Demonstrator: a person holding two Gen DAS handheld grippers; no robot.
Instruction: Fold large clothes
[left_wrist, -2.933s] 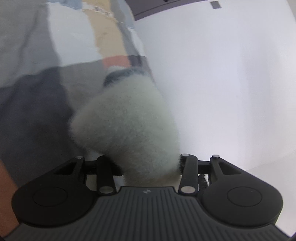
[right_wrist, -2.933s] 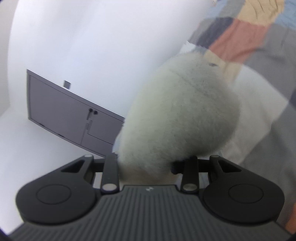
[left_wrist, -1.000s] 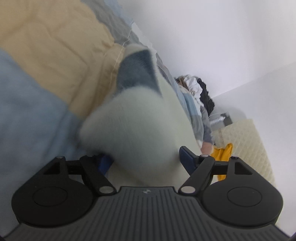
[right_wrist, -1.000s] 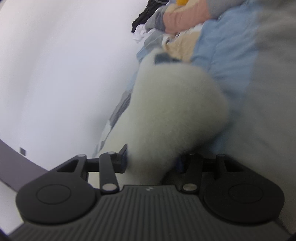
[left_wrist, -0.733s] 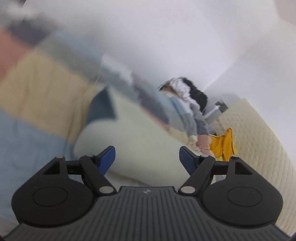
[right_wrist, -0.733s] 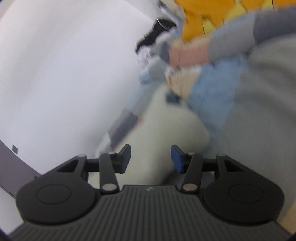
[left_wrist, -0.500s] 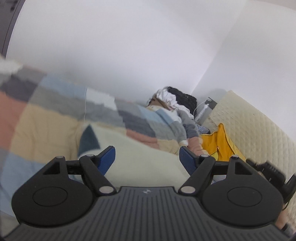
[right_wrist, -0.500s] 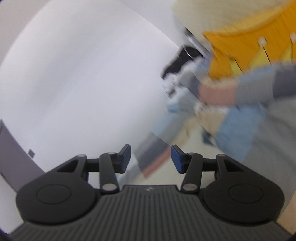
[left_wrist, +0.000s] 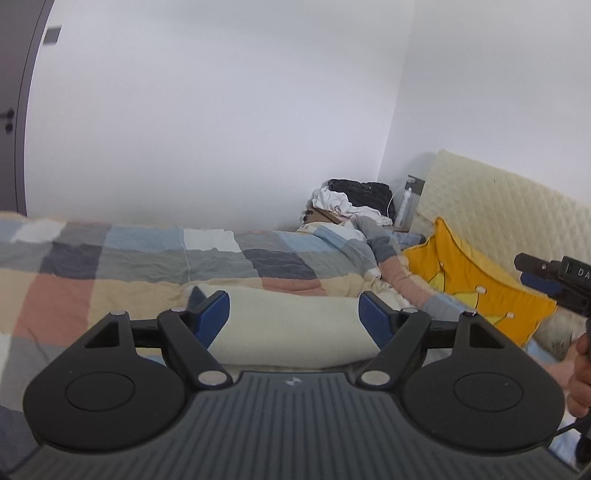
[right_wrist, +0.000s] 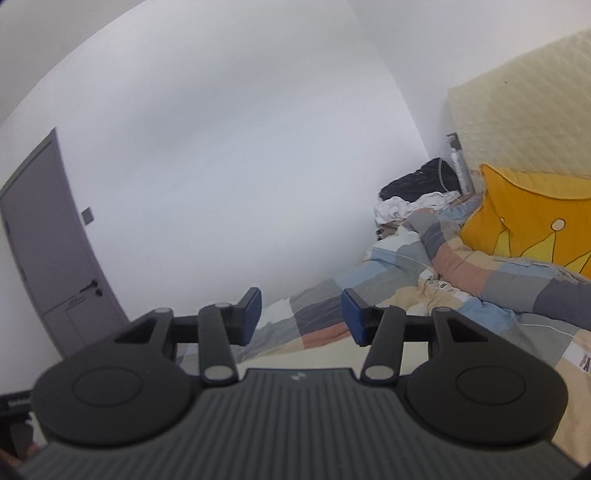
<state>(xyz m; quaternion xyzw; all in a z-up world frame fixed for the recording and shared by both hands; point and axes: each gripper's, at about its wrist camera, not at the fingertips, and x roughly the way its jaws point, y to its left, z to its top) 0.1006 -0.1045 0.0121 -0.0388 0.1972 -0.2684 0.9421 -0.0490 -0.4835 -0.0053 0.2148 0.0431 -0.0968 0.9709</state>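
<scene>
A white wall (left_wrist: 221, 110) rises behind a bed with a checked patchwork quilt (left_wrist: 129, 258). The folded cream fluffy garment (left_wrist: 295, 325) lies on it, low in the middle of the left view. The left gripper (left_wrist: 294, 316) and right gripper (right_wrist: 301, 317) both gape apart, holding nothing. A yellow crown cushion (left_wrist: 469, 280) sits at the right

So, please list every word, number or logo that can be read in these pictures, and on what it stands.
"DA", cut off by the frame edge: on the right gripper.
"PA", cut off at the edge: on a white patch of the patchwork quilt.
Dark print on the quilt's cream fold: too blurred to read.
Small emblem on each gripper body: a logo, not letters.
</scene>
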